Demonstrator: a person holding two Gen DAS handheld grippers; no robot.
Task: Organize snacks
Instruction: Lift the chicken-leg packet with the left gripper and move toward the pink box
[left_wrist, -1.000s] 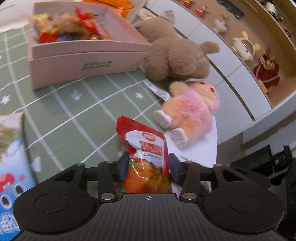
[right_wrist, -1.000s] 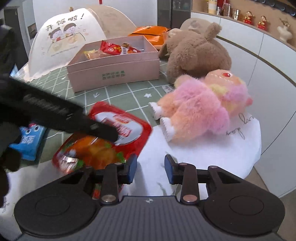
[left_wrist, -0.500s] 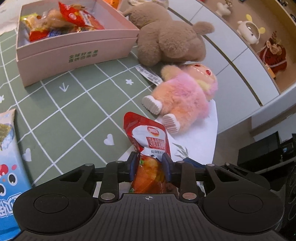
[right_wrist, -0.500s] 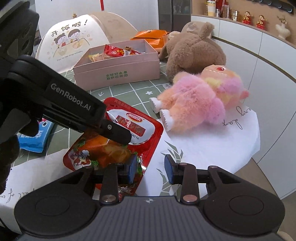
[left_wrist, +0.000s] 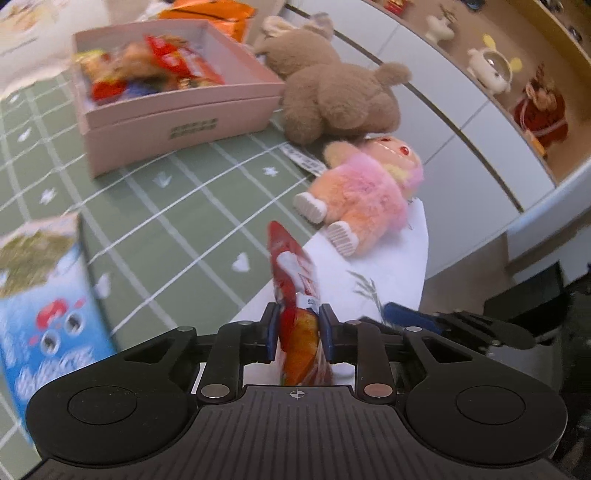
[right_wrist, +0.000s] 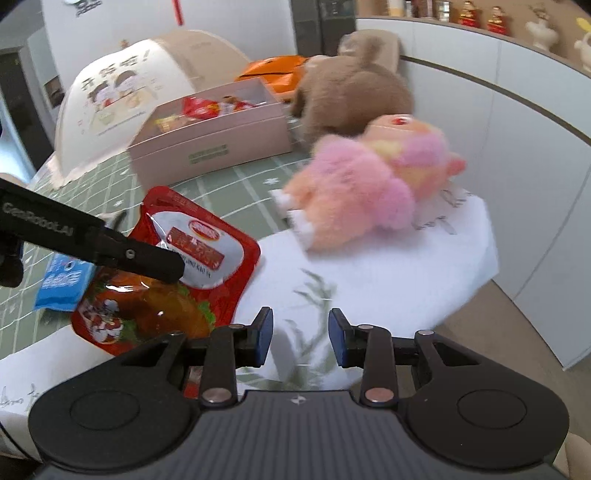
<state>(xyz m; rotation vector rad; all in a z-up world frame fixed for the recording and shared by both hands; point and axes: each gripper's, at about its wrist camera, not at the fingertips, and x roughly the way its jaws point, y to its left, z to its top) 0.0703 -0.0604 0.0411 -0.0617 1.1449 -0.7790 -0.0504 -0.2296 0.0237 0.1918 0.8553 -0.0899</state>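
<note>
A red snack pouch (left_wrist: 291, 266) with a white label and an orange picture stands edge-on between the blue pads of my left gripper (left_wrist: 297, 325). Its jaws are closing and press on the pouch's lower half. In the right wrist view the same pouch (right_wrist: 192, 258) hangs tilted just above the tablecloth, with a black finger (right_wrist: 147, 258) of the left gripper across it. My right gripper (right_wrist: 301, 332) is to the pouch's right over the white cloth, its pads apart with nothing between them. The pink box (left_wrist: 184, 122) holding several snacks sits further back on the table.
A blue snack packet (left_wrist: 48, 314) lies on the green checked cloth at the left. A pink plush (left_wrist: 365, 199) and a brown plush (left_wrist: 332, 99) lie to the right of the box. A domed food cover (right_wrist: 122, 110) and an orange bag (right_wrist: 273, 70) stand behind. The table's edge (right_wrist: 476, 266) is at the right.
The left gripper's jaws closed onto the red pouch and lifted it, turning it edge-on off the cloth. The right gripper drew slightly away to the right of the pouch.
</note>
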